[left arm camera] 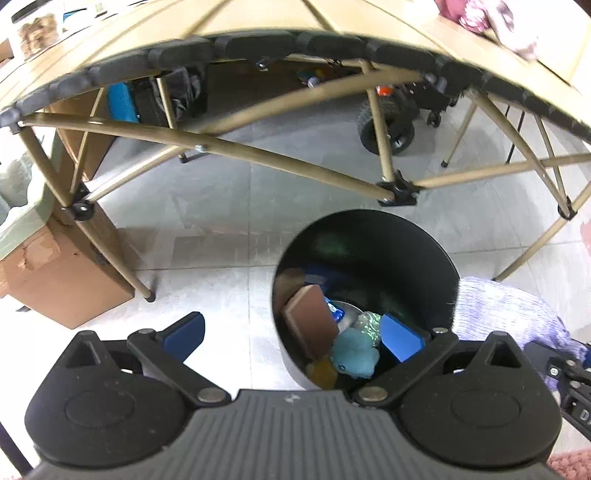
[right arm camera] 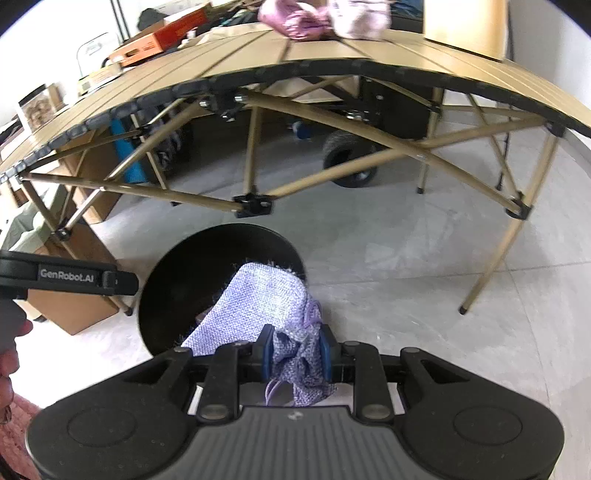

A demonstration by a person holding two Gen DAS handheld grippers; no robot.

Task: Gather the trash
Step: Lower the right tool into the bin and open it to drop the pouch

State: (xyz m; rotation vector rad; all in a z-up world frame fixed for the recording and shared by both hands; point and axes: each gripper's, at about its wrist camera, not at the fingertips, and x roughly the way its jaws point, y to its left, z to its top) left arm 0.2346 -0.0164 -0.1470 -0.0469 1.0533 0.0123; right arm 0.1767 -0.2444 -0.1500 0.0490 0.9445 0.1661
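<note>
Two fingers sets | right (right arm camera: 296, 350) pinching woven lilac cloth (right arm camera: 258, 306) | left (left arm camera: 291, 332) spread, empty | round black bin (left arm camera: 369, 236)

Each gripper (left arm camera: 291, 338) is matte black with blue pads (right arm camera: 266, 350), silver pivot screws, and a ribbed grey base.

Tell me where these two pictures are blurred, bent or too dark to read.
Left wrist view: fisheye bends the table edge into an arch; the pink bundle is smeared; the bin is dark inside near its rim. Right wrist view: same bend; the bin's inside is black; the purple cloth looks sharp.
</note>
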